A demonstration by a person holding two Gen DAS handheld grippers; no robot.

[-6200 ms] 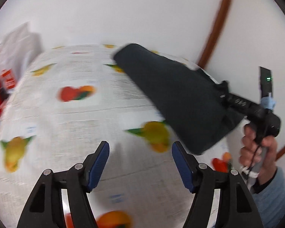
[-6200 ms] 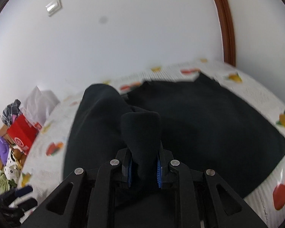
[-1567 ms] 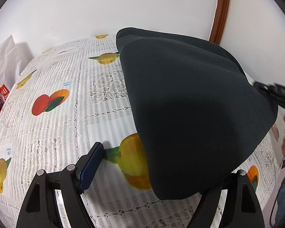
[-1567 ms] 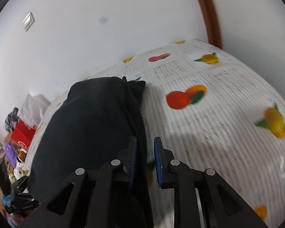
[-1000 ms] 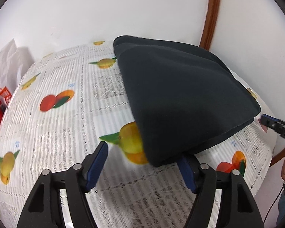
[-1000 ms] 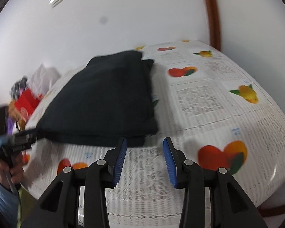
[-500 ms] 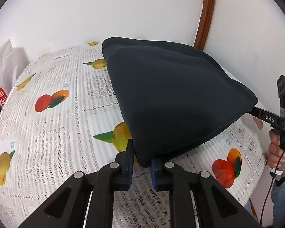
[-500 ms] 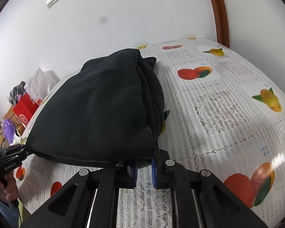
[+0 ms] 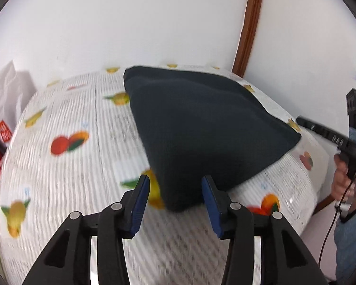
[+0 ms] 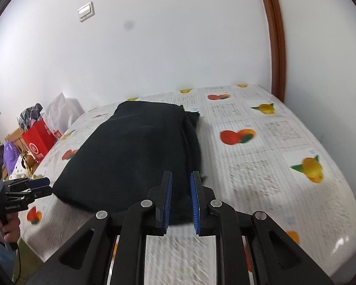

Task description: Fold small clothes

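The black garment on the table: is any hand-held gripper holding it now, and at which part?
Nothing is held. The left hand-held gripper and the right hand-held gripper are both open at near corners of the black garment.

place: home room | cover: fruit-print lace tablecloth (image 10: pixel 273 166) over counter ahead of tongs | wall: white, light switch (image 10: pixel 86 11), brown wooden door trim (image 10: pixel 276 35) | far left of tongs: red bag (image 10: pixel 39 140), clutter

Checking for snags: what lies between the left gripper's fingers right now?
In the left wrist view, the near corner of the dark garment lies between the open left gripper's fingers, on the tablecloth.
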